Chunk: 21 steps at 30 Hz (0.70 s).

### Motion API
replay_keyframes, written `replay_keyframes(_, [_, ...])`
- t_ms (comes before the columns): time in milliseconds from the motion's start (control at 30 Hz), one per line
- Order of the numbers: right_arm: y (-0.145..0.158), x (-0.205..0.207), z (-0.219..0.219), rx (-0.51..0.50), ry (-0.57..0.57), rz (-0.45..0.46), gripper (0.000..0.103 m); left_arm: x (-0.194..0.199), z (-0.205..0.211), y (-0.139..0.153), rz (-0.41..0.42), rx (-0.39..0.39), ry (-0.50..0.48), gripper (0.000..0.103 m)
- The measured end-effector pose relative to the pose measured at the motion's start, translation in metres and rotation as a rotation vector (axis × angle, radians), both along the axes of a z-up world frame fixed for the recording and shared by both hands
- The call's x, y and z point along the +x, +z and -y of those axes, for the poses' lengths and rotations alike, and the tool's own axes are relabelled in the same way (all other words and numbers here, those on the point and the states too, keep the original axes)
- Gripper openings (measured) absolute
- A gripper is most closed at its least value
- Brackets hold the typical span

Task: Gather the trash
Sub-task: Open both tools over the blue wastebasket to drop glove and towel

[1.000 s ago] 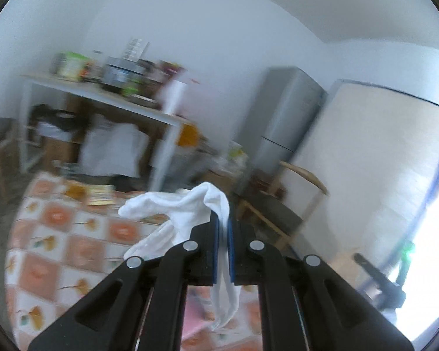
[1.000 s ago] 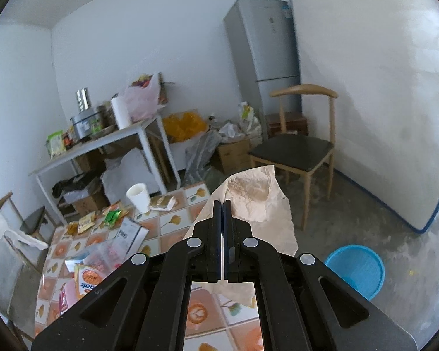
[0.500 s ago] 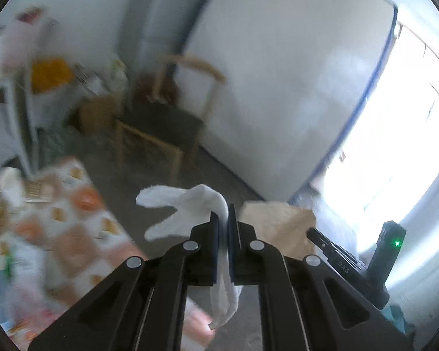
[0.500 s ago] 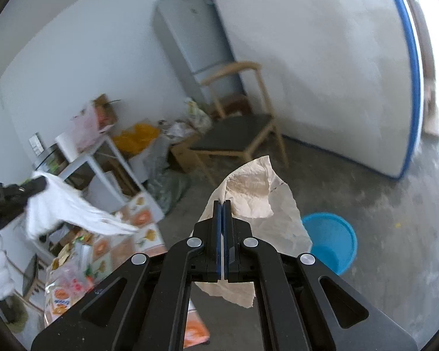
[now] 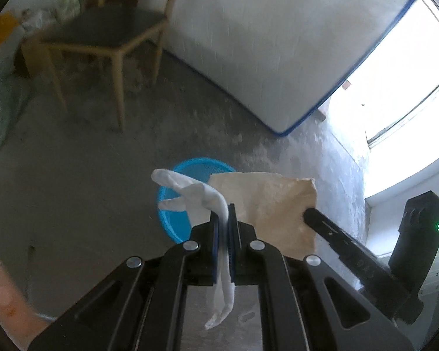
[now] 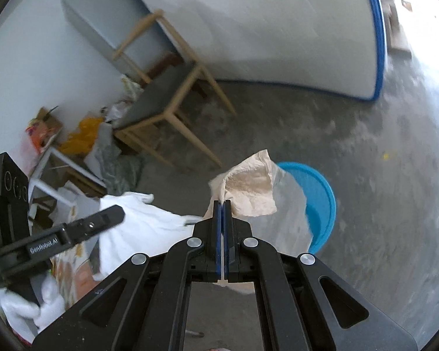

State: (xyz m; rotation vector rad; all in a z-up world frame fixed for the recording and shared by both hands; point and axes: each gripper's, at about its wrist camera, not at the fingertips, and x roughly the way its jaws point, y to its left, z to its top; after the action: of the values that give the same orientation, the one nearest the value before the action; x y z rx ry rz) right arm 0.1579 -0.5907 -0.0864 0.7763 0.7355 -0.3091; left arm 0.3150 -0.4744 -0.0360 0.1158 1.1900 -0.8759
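My left gripper (image 5: 224, 208) is shut on a crumpled white tissue (image 5: 190, 193) that droops over its tips and hangs down between the fingers. My right gripper (image 6: 222, 203) is shut on a tan paper bag (image 6: 248, 188). Both point down at a round blue bin (image 5: 172, 222) on the concrete floor, also seen in the right wrist view as the blue bin (image 6: 319, 201) just behind the bag. In the left wrist view the paper bag (image 5: 272, 204) and the right gripper (image 5: 307, 215) sit right of my tips. The left gripper (image 6: 117, 213) with its white tissue (image 6: 140, 225) shows at the left.
A wooden chair (image 5: 102, 38) with a dark seat stands beyond the bin, with a mattress (image 5: 263, 44) edged in blue leaning on the wall. Bags and boxes (image 6: 82, 137) crowd the floor by a white table leg. A gloved hand (image 6: 29, 307) holds the left tool.
Both grippers swung away from the patterned table and tilted down toward the floor. The blue bin now lies just beyond both tips, and tissue and bag are still held.
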Motion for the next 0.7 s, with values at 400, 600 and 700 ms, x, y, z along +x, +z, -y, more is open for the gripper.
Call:
replay_keyframes(400, [-0.094,0.045,0.052,0.177,-0.035,-0.125,0.038,0.016,0.051,-0.068,-0.081,0.06,0.036,0.056])
replay_keyframes(600, [-0.091,0.031,0.054,0.154,-0.044,-0.104,0.039,0.012,0.037,-0.037,-0.003,-0.003,0.022,0.057])
replay_keyframes(700, [-0.081,0.018,0.053,0.116,-0.041,-0.082,0.04,0.005,0.022,-0.011,0.038,-0.041,0.009,0.057])
